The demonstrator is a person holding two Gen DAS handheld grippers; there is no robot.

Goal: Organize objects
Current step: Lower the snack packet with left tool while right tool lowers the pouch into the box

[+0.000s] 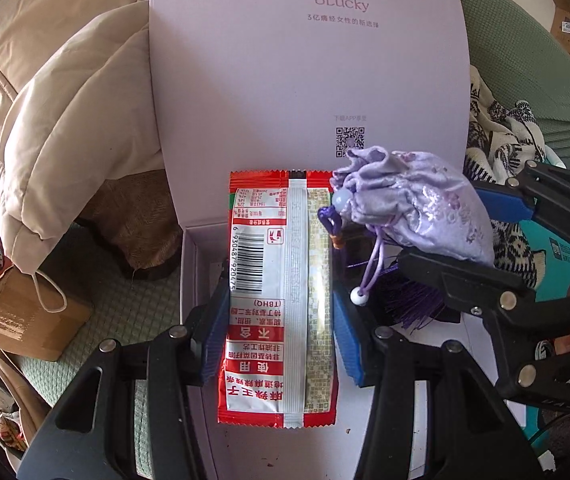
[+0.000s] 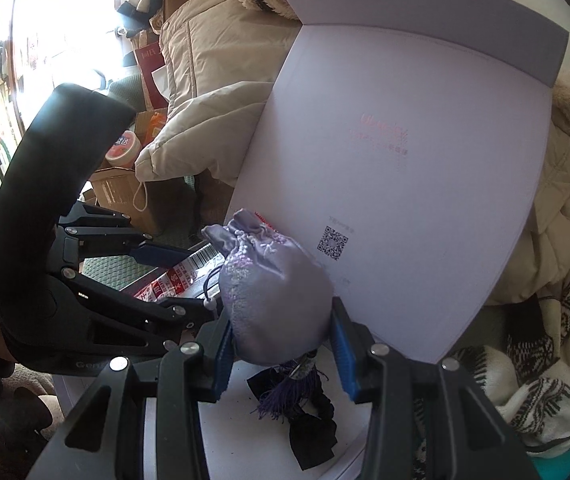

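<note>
Snack packet (image 1: 281,300) and purple pouch (image 1: 417,204) hang over the open white box (image 1: 189,264), one in each of your grippers. The left gripper (image 1: 281,320) has its blue pads clamped on the packet's long edges, with the packet lying flat and face down, barcode up, above the box floor. The right gripper (image 2: 281,340) is closed on the pouch's rounded body, drawstring neck pointing toward the raised lid (image 2: 405,160), tassel (image 2: 285,396) dangling beneath it toward the box floor. Seen from the left wrist, the pouch sits just right of the packet, and the two grippers are crowded close together over the box.

To finish this step cleanly, lower each item well inside the box walls before you let go. Judging by how it hangs, the packet looks stiff enough to land flat; keep it level and set it along the box's left wall. The pouch is soft and will likely slump, so ease it down until its base rests on the floor beside the packet. Mind the tassel and cord (image 1: 373,264): they could snag on a finger. A dark scrap of fabric (image 2: 313,428) already lies in the box under the pouch; avoid trapping it awkwardly.
</note>
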